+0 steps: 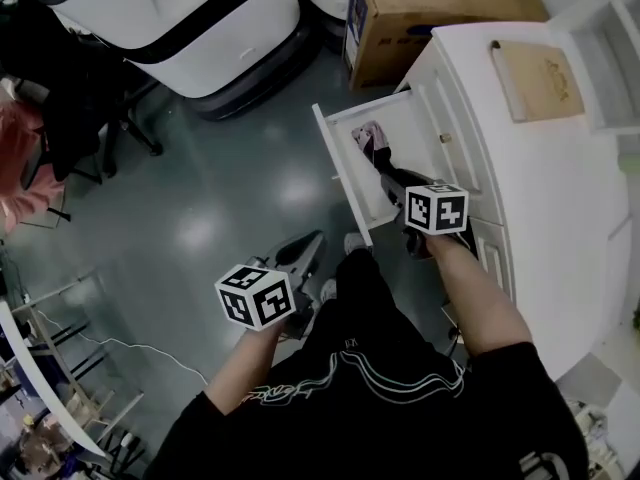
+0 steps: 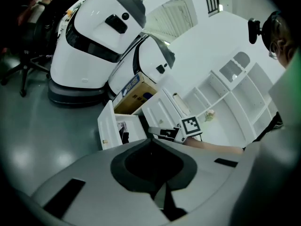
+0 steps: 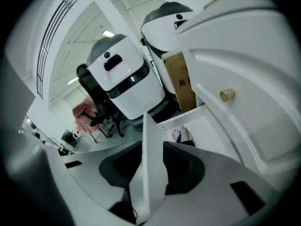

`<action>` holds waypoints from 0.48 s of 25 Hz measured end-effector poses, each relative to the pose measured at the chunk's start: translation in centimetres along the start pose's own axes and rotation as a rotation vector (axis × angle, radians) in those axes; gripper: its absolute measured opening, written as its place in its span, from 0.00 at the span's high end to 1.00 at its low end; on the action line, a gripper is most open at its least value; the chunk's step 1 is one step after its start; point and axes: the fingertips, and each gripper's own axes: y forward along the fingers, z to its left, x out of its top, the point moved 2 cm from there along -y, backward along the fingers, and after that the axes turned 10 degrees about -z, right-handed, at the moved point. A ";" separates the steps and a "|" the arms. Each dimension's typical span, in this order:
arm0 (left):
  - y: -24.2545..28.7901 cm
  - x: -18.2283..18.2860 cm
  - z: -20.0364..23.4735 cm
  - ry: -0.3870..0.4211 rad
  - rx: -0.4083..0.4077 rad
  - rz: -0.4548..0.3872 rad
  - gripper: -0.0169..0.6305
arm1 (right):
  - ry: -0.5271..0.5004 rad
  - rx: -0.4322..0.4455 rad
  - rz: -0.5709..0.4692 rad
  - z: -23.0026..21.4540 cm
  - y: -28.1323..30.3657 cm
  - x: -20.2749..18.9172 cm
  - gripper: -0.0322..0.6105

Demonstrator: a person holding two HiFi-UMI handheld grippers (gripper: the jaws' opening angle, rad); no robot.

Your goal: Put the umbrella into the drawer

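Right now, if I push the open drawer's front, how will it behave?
The drawer likely slides straight in; its white panels look rigid. Probably light: only the folded umbrella shows inside. The umbrella lies loose, so it may shift.

Glossy grey floor (image 1: 220, 198) carries bright glare patches; big white machines (image 1: 190, 18) at eleven o'clock, a cardboard box (image 1: 420, 18) at one.
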 end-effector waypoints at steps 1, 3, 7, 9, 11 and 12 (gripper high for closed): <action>-0.8 0.2 -0.9 0.018 -0.012 -0.002 0.94 | 0.021 0.026 -0.021 1.7 -2.0 0.6 0.71; -2.8 0.5 -3.3 0.057 -0.040 -0.006 0.94 | 0.042 0.086 -0.078 5.2 -6.4 1.8 0.72; -7.1 1.5 -8.6 0.152 -0.105 -0.033 0.94 | 0.113 0.252 -0.226 12.3 -15.4 4.1 0.82; -9.6 1.7 -11.0 0.188 -0.138 -0.048 0.94 | 0.183 0.373 -0.316 15.8 -19.7 4.6 0.83; -12.1 2.1 -13.6 0.220 -0.181 -0.069 0.94 | 0.214 0.464 -0.407 18.7 -23.8 4.9 0.84; -13.3 2.2 -14.9 0.242 -0.203 -0.078 0.94 | 0.211 0.498 -0.439 19.9 -25.6 5.0 0.85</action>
